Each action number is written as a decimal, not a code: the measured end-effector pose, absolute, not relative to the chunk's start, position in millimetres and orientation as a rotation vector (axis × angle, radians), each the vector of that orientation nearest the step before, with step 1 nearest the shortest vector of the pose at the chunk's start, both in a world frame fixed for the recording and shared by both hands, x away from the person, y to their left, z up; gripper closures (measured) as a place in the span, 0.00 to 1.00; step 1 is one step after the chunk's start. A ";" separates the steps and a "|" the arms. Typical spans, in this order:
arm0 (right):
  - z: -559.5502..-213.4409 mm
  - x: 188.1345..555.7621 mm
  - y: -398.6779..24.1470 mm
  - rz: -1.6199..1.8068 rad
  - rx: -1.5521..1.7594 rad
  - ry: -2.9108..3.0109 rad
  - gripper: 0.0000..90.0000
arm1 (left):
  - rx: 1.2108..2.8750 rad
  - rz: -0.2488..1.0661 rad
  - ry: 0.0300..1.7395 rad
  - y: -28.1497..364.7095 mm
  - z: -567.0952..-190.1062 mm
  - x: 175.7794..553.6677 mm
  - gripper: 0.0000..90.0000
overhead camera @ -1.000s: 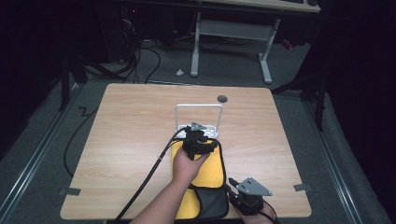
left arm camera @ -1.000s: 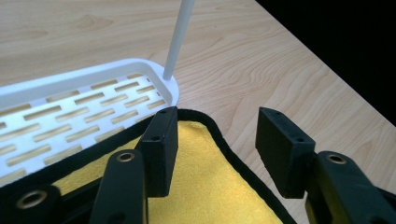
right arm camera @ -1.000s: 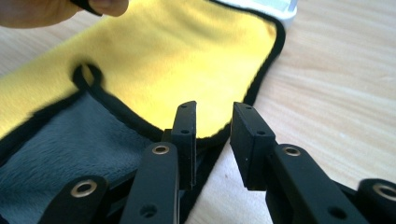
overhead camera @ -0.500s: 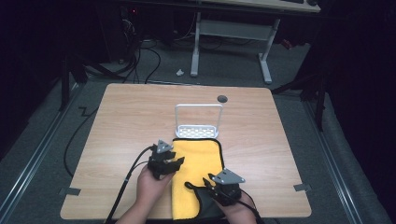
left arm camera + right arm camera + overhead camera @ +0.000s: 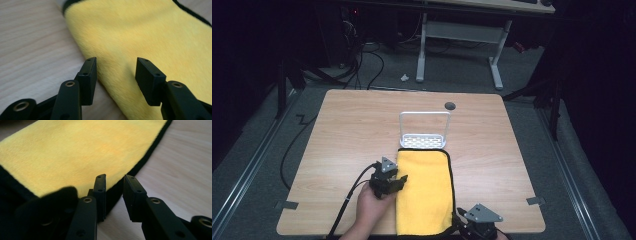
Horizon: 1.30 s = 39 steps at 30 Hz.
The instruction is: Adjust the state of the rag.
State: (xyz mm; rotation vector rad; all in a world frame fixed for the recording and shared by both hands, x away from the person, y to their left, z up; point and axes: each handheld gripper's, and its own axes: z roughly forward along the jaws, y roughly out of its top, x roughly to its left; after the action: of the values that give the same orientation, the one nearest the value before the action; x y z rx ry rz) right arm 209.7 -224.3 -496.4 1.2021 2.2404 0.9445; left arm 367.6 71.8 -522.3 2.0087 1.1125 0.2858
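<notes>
The left gripper [image 5: 388, 181] gapes empty beside the yellow cloth [image 5: 424, 187]; the right gripper [image 5: 114, 195], half-open, may pinch only the black hem at the table's near edge.

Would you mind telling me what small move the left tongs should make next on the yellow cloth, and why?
Probably ease the left tongs down and close them on the yellow cloth's folded left edge. Their jaws stand open right at that edge, gripping nothing, while the right tongs wait open at the black-trimmed edge.

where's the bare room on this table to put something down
Free: the wide wood left of the yellow cloth and white rack, and the strip right of them. Crowded: the near edge, where the left gripper and right gripper flank the cloth.
</notes>
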 end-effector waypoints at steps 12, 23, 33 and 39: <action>-522.2 312.9 -199.1 0.897 1.272 2.243 0.83 | 2.054 0.301 1.108 68.3 -527.8 382.8 0.55; -521.1 256.9 -205.8 0.929 1.190 2.296 0.78 | 2.111 0.253 1.018 71.1 -525.3 337.9 0.54; -514.2 291.1 -223.6 1.001 1.289 2.159 0.71 | 1.969 0.118 1.149 67.2 -521.3 393.5 0.49; -515.7 328.7 -224.0 1.002 1.348 2.138 0.62 | 1.979 0.116 1.159 64.7 -523.2 395.9 0.55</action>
State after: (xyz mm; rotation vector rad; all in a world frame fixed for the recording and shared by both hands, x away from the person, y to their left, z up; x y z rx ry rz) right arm 328.7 -224.0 -515.7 1.3476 2.1378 1.0024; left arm 395.9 64.7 -523.2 1.9787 1.1586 0.1155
